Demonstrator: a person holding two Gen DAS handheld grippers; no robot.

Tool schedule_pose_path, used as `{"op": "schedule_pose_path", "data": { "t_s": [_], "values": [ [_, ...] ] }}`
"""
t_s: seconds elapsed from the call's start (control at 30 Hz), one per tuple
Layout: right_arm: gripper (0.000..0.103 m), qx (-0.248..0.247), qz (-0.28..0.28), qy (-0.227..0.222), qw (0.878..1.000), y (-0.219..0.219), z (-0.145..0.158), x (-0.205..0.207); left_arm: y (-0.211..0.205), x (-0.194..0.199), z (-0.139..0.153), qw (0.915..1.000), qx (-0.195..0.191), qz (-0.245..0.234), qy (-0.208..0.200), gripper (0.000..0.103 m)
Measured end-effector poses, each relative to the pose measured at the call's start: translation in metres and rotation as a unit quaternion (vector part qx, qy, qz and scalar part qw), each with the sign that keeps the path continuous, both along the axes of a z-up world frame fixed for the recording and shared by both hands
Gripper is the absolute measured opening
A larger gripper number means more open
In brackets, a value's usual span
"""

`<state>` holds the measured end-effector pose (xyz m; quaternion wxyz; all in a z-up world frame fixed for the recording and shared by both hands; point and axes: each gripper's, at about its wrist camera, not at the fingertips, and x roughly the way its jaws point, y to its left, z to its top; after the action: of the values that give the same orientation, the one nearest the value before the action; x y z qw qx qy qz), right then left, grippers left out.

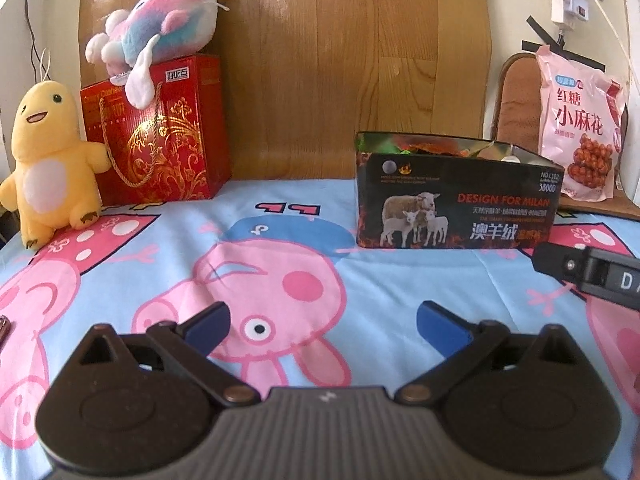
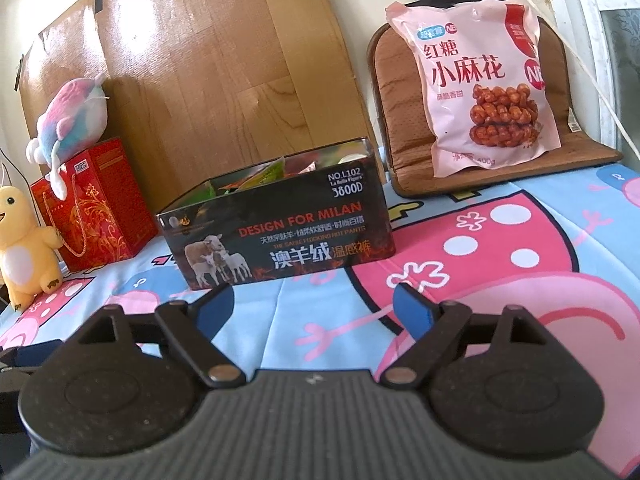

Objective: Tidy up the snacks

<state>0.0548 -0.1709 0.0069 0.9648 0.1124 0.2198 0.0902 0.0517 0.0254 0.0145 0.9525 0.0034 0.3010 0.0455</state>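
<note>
Black sheep-printed box (image 2: 276,232), lidless, packets inside, on the cartoon sheet (image 2: 500,280). Right of it: pink snack bag (image 2: 480,84) upright against a cushion (image 2: 400,120). Left gripper (image 1: 322,324) and right gripper (image 2: 314,308) spread wide, empty. Right gripper's tip visible only from the left wrist.

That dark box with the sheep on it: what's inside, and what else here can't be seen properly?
- Contents of the dark box: in both wrist views its front wall hides all but a few colourful packet tops.
- Small object at the left wrist view's left edge: cut off, unidentifiable.
- Pink snack bag: small print under its picture is too blurred to read.
- Red gift box: the pastel plush on top hides whether it is closed.
</note>
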Motion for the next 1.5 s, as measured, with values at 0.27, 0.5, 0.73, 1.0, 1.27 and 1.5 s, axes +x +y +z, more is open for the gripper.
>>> {"op": "schedule_pose_path", "data": {
  "t_s": [0.27,0.5,0.73,1.0,1.27,1.5],
  "values": [
    [0.089,0.004,0.001,0.0,1.0,0.0,0.0,0.0,-0.004,-0.007,0.005,0.9997,-0.011,-0.019,-0.01,0.103],
    [0.089,0.008,0.004,0.002,1.0,-0.001,-0.001,0.001,-0.009,-0.004,0.008,0.9984,-0.033,-0.045,0.013,0.103],
    [0.089,0.013,0.003,0.002,1.0,-0.002,-0.001,0.001,-0.011,-0.001,0.01,0.9991,-0.022,-0.029,0.024,0.103],
    [0.09,0.016,0.003,0.003,1.0,-0.003,-0.001,0.001,-0.008,-0.004,0.02,0.9996,-0.02,-0.012,0.014,0.103],
    [0.09,0.017,0.003,0.003,1.0,-0.003,-0.001,0.001,-0.001,-0.004,0.03,0.9977,-0.059,-0.012,0.032,0.103],
    [0.09,0.018,0.001,0.003,1.0,-0.004,-0.001,0.001,-0.005,-0.007,0.03,0.9985,-0.046,-0.009,0.028,0.103]
  ]
}}
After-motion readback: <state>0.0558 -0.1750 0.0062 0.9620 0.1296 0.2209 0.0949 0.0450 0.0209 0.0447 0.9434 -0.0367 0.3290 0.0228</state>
